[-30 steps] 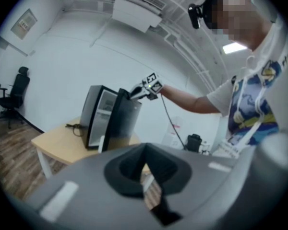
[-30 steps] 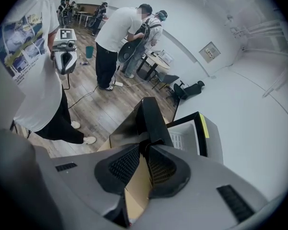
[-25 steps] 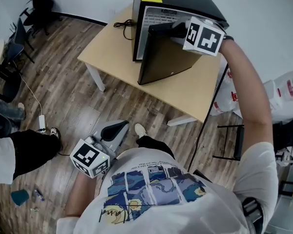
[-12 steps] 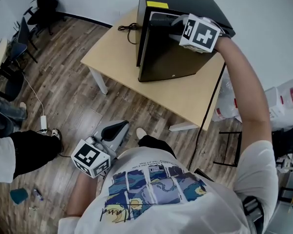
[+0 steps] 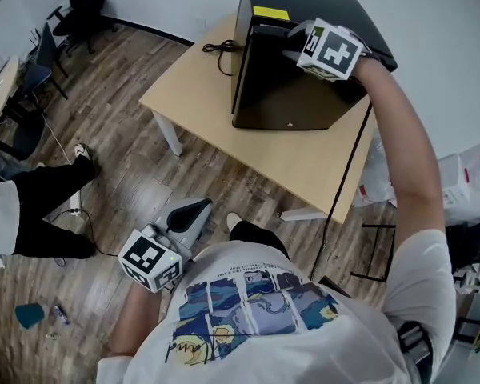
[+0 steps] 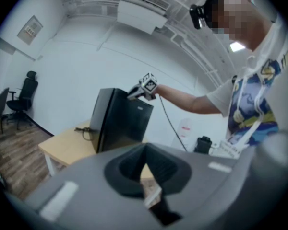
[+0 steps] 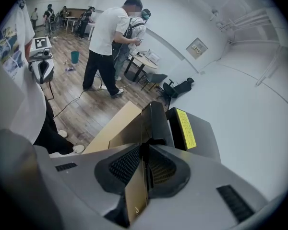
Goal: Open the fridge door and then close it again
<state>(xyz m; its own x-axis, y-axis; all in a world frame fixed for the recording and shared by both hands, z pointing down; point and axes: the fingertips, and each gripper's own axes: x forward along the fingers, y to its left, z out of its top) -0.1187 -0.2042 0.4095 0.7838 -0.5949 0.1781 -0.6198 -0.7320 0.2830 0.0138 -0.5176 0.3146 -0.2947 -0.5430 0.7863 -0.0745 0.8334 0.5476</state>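
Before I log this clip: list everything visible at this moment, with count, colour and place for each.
fridge: one, black, on the table
fridge door: one, black, almost shut
sticker: one, yellow, front edge of the fridge top
table: one, light wood with white legs, by the wall
cable: one, black, on the table left of the fridge
bags: at least two, white, right of the table
cup: one, teal, on the floor, lower left
chairs: at least two, black, upper left
bystander: one, dark trousers, left edge
right gripper: shut on the fridge door's top edge
left gripper: shut, empty, held low
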